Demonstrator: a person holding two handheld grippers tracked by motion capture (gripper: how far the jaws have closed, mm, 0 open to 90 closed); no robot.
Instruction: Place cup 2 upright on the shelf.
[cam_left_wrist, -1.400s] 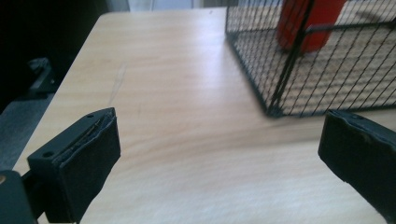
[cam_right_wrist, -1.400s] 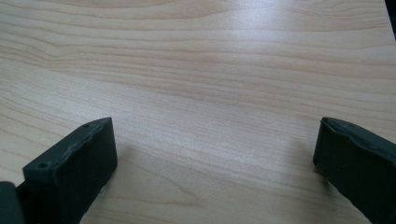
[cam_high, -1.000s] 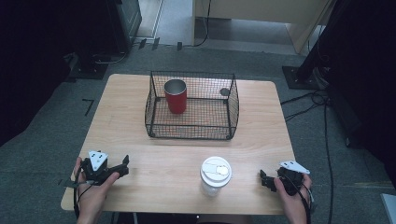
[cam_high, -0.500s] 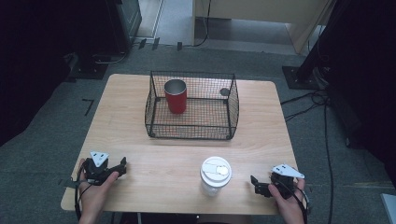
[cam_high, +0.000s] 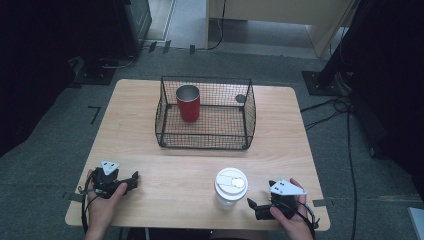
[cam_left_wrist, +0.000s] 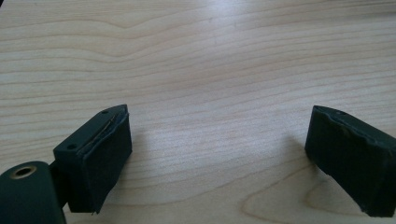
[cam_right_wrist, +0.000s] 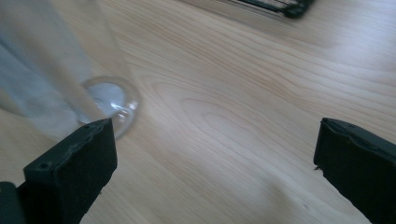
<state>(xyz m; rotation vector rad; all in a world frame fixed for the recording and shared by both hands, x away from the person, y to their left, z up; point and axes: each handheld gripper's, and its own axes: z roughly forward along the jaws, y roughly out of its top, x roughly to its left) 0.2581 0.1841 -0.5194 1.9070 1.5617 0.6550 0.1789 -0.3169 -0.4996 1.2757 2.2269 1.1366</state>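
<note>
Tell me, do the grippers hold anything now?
Nothing is held. The left gripper and right gripper are open over bare table; the cup stands free.

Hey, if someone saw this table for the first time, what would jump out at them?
The red cup standing upright inside the black wire basket at the table's far middle. Nearer, a white lidded cup stands near the front edge, with the right gripper open just beside it and the left gripper open at the front left.
</note>
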